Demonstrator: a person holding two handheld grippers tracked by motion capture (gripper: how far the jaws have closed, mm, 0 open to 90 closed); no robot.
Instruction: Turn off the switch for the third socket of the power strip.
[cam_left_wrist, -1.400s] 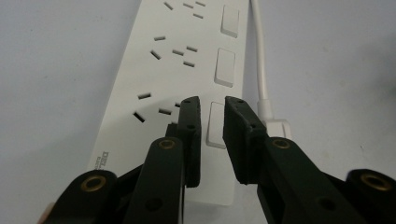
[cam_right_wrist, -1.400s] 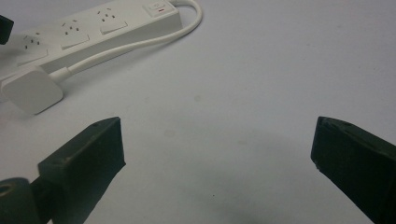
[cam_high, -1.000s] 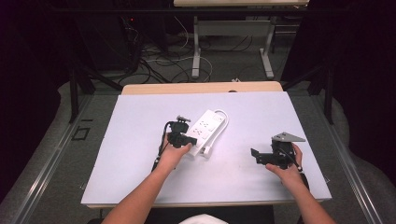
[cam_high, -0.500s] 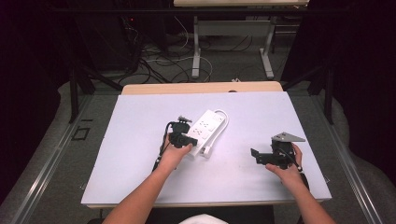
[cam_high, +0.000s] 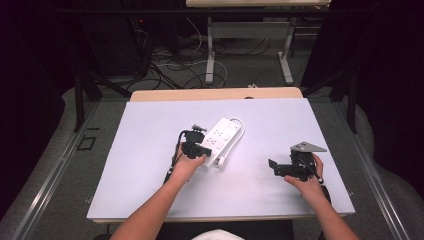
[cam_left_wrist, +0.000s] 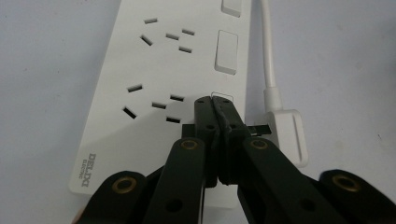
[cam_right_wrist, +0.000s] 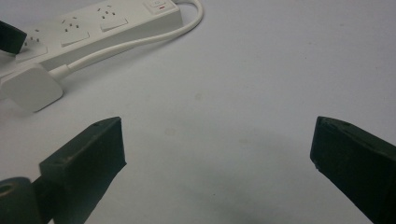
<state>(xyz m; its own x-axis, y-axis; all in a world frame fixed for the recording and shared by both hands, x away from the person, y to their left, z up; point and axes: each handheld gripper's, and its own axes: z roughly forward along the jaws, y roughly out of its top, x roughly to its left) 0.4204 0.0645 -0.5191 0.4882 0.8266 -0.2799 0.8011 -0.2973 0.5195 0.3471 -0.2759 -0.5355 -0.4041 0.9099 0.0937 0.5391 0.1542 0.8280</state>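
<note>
We are working across the white table (cam_high: 150, 150) from left to right, and our left gripper (cam_high: 196, 148) is resting over the near end of the white power strip (cam_high: 220, 137). In the left gripper view its jaws are pressed together with nothing between them, their tips (cam_left_wrist: 215, 103) sitting on the strip's top face beside a rocker switch (cam_left_wrist: 227, 51), so we are judging this to be a press on the strip's last switch, not a grasp. The strip's long axis is running diagonally away from us toward the upper right, with its cord (cam_high: 241, 131) looping back to the flat plug (cam_high: 221, 160) lying just beside the near end. Further right, well apart from the strip, our right gripper (cam_high: 280, 167) is hovering with jaws spread wide and empty, pointing leftward at the plug (cam_right_wrist: 29, 87). The left hand is clearly the nearer one.
</note>
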